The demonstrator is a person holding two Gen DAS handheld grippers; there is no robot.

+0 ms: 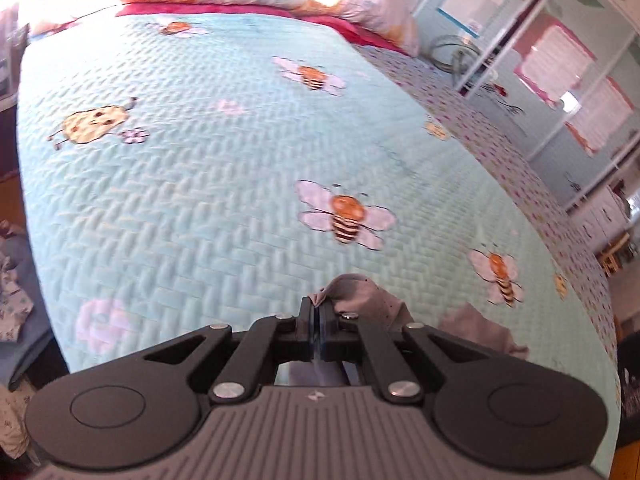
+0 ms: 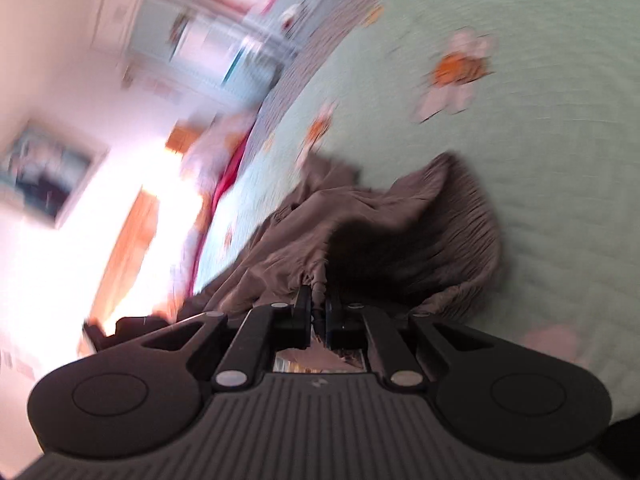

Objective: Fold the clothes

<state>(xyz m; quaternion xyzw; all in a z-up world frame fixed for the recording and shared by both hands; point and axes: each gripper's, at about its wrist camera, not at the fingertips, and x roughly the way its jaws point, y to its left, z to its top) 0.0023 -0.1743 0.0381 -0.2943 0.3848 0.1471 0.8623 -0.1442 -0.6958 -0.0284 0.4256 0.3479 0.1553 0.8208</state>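
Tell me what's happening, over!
Left gripper shut on grey garment. Right gripper shut on its gathered edge. Bee quilt underneath, nothing blocking.

The right gripper (image 2: 318, 300) has its jaws nearly together, pinching a gathered edge of a grey-brown garment (image 2: 420, 224). The cloth spreads away from the fingers in crumpled folds and lies on a pale green quilt (image 2: 560, 200) printed with bees (image 2: 456, 72). The view is tilted and blurred. At the left, a bright wall, a framed picture (image 2: 48, 168) and shelves (image 2: 224, 28) show.
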